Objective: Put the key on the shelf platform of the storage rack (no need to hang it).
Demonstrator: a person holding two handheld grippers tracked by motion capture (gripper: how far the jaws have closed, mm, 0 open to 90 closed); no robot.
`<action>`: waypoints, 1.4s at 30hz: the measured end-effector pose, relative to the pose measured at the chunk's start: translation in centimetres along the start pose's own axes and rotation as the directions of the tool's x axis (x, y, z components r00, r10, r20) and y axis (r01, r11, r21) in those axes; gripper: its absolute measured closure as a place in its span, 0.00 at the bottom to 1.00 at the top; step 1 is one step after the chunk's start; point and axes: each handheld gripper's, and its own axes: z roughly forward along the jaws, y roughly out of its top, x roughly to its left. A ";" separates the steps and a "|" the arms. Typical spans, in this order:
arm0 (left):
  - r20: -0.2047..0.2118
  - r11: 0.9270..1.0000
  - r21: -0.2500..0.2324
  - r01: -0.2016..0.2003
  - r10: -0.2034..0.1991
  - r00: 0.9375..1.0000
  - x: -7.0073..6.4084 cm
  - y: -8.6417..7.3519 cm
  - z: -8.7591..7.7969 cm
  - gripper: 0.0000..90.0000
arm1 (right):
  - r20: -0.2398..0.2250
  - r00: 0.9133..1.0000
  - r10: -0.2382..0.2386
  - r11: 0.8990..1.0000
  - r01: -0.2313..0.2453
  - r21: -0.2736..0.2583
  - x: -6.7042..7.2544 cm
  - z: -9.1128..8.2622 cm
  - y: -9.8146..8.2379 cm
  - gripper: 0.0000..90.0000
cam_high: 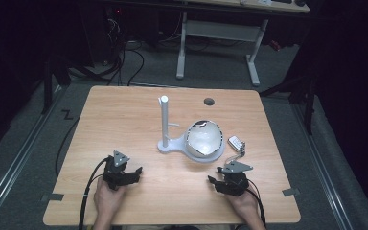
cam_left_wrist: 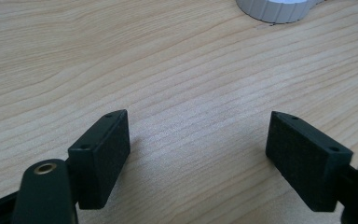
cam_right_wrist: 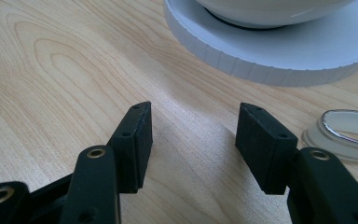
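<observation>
Resting low over the table (cam_high: 124,115), the left gripper (cam_left_wrist: 198,140) has its jaws spread wide with only bare wood grain between them. The right gripper (cam_right_wrist: 193,130) is likewise parted, a little less widely, and pinches nothing. In the high view each tool sits in a hand near the front edge, the left gripper (cam_high: 130,173) toward the left, the right gripper (cam_high: 216,182) toward the right, well apart from one another.

Just ahead of the right jaws lies the round white base (cam_right_wrist: 279,51) of a stand, and on it sits a white bowl (cam_right_wrist: 270,9). From above, the bowl (cam_high: 203,139) appears tilted, its opening partly toward the camera, and the base runs leftward into an upright post (cam_high: 164,120). Close to the right gripper's right jaw lies a clear oval piece with a metal ring (cam_right_wrist: 349,133); in the high view a small key fob (cam_high: 236,142) lies just right of the bowl. A dark round hole (cam_high: 209,101) marks the table farther back.

Judging from this, the work is at its very start: both tools idle, nothing grasped. The bowl is nearest the right gripper, so the next move probably calls for that gripper to travel forward and rise to the bowl's rim, jaws kept open enough to straddle it, while avoiding the fob.
</observation>
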 end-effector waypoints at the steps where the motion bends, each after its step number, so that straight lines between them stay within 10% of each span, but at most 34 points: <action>1: 0.000 1.000 0.000 0.000 0.000 1.000 0.0 0.0 0.0 0.25 | 0.000 1.000 0.000 1.000 0.000 0.000 0.0 0.0 0.0 0.52; 42: 0.002 1.000 0.000 0.002 -0.002 1.000 0.0 0.0 0.0 0.25 | 0.036 0.995 0.089 0.995 -0.087 -0.053 -0.6 -0.9 -0.2 0.56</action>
